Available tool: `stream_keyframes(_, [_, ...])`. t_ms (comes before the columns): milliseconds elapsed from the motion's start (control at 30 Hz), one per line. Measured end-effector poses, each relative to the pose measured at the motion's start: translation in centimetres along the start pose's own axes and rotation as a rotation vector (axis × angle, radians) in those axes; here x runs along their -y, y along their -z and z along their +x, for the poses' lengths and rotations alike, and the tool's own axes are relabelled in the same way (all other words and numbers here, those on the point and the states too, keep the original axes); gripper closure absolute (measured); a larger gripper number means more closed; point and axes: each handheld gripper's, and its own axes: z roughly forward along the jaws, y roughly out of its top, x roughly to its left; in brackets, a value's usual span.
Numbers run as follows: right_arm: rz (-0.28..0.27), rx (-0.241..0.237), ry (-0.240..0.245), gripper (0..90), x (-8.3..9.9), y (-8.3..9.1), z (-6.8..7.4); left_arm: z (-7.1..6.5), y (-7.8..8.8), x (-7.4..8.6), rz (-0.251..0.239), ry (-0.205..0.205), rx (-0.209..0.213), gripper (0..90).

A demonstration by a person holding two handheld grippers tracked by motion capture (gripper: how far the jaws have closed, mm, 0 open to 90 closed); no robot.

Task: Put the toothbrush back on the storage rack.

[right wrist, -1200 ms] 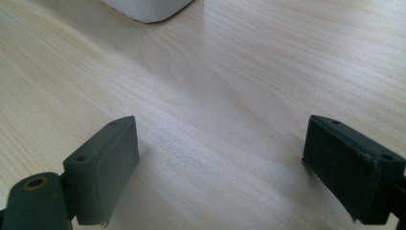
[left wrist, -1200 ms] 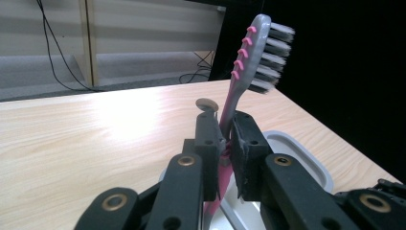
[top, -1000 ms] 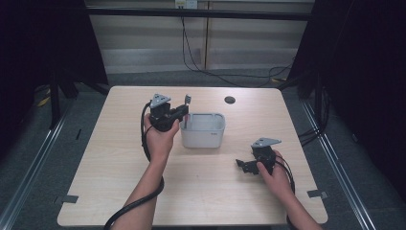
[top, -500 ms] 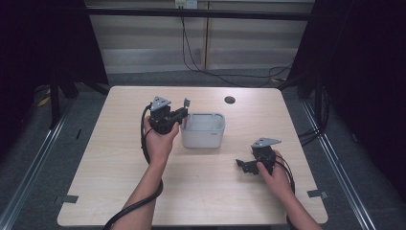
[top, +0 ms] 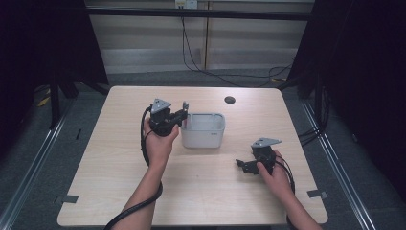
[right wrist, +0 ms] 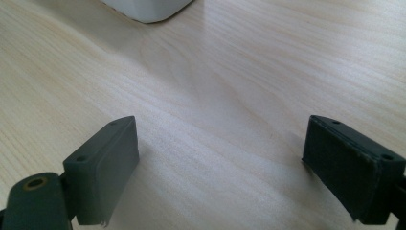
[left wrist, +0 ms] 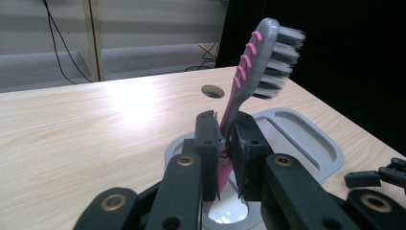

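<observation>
A pink and grey toothbrush [left wrist: 253,62] stands head-up between the jaws of my left gripper [left wrist: 225,143], which is shut on its handle. In the high view the left gripper [top: 178,115] hovers over the left end of a grey rectangular holder [top: 203,129] at the table's middle, with the toothbrush [top: 185,106] just showing above it. The holder [left wrist: 297,139] has a round hole directly under the handle and a long tray section. My right gripper [top: 243,166] rests low at the table's right front, open and holding nothing. Its jaws stand wide apart over bare wood [right wrist: 220,143].
A round cable hole [top: 230,99] sits in the table near its far edge. The light wooden table [top: 119,191] has bare room at the left and front. A corner of the holder [right wrist: 148,9] lies ahead of the right gripper. Cables trail from both grippers.
The left gripper with the toothbrush has barely shifted beside the holder. The right gripper has not moved.
</observation>
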Motion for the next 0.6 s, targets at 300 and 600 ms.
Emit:
stream_keyframes(300, [0.0,0.0,0.0,11.4,0.0,0.0,0.0,0.0,0.08,0.29,0.005,-0.007,-0.003,81.8])
stream_keyframes(600, [0.0,0.0,0.0,11.4,0.0,0.0,0.0,0.01,0.19,0.55,0.013,-0.012,-0.005,81.5])
